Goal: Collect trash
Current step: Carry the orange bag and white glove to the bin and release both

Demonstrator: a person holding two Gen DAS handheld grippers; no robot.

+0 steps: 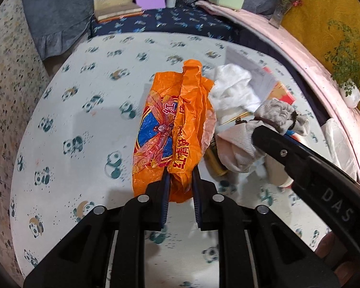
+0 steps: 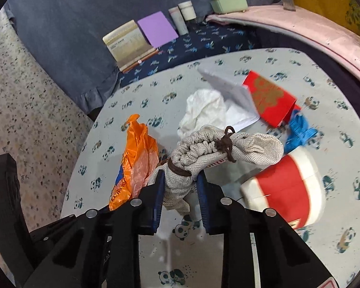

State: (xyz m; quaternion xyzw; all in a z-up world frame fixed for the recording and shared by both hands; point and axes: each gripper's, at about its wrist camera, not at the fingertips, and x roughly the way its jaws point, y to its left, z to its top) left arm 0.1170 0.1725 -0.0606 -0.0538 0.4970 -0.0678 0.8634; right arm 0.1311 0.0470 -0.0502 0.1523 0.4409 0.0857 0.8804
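Blue-padded fingers of the left hand-held gripper [image 1: 181, 175] pinch the near end of a crumpled orange plastic bag [image 1: 172, 129], its long axis running from near to far above the panda-print tabletop [image 1: 84, 120]; the printed dragonfly faces up and the bag's twisted neck points to the far side. Just right of it, the right hand-held gripper [image 2: 180, 180] clamps a beige herringbone drawstring pouch [image 2: 208, 153] by its lower part, the bunched mouth tied with brown cord and leaning toward the far right. What the pouch or bag contains cannot be told. Beyond the pouch lie a wad of white tissue [image 2: 204, 112], a sheet of white paper [image 2: 230, 91] and a red packet with gold print [image 2: 268, 96]. Blue scrap [image 2: 300, 132] sits to the right, near a blurred red-and-white box [image 2: 288, 189]. On the far ledge stand an open book [image 2: 127, 45], a purple card [image 2: 157, 28], two white bottles [image 2: 182, 16] and a pale green box [image 2: 230, 2].
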